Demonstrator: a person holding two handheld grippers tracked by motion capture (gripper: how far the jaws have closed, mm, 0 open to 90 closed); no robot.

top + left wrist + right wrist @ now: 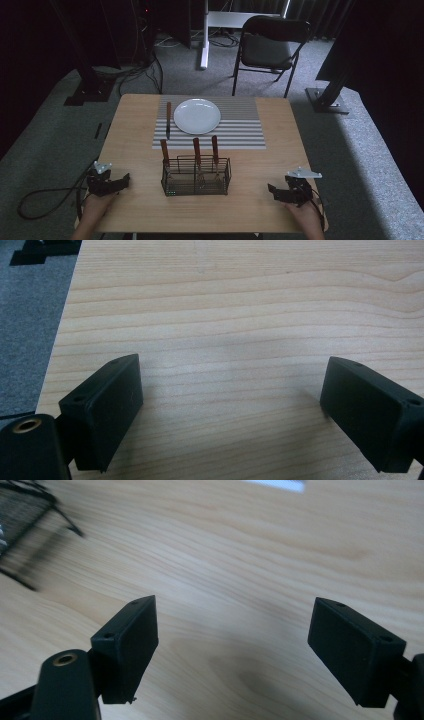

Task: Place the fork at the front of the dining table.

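A black wire cutlery caddy [196, 176] stands on the wooden table [280, 150] near the person's edge, between the two grippers and apart from both. Three wooden-handled utensils stand upright in it, handles up: one at the left [164, 150], one in the middle [197, 147], one at the right [215, 145]. Their working ends sit down inside the mesh, so I cannot tell fork from knife from spoon.

A fourth wooden-handled piece [168, 119] lies flat on the striped placemat [240, 127], just beside the left rim of the one white plate [197, 116]. So: four utensils, one plate, one mat, one caddy.

These utensils look light and stiff, nothing fragile about them. I judge the wooden handles the place to grip, since they stand clear above the wire and wood gives the pads more bite than polished metal would. The caddy itself looks light enough to shift or tip if a handle is dragged sideways, so a straight upward pull seems wise. The plate is the breakable thing here.

The left gripper [125, 180] rests near the table's left corner, its jaws spread wide over bare wood. The right gripper [272, 191] sits near the right corner, jaws likewise apart with nothing between them, the caddy's corner [25, 510] off to its side.
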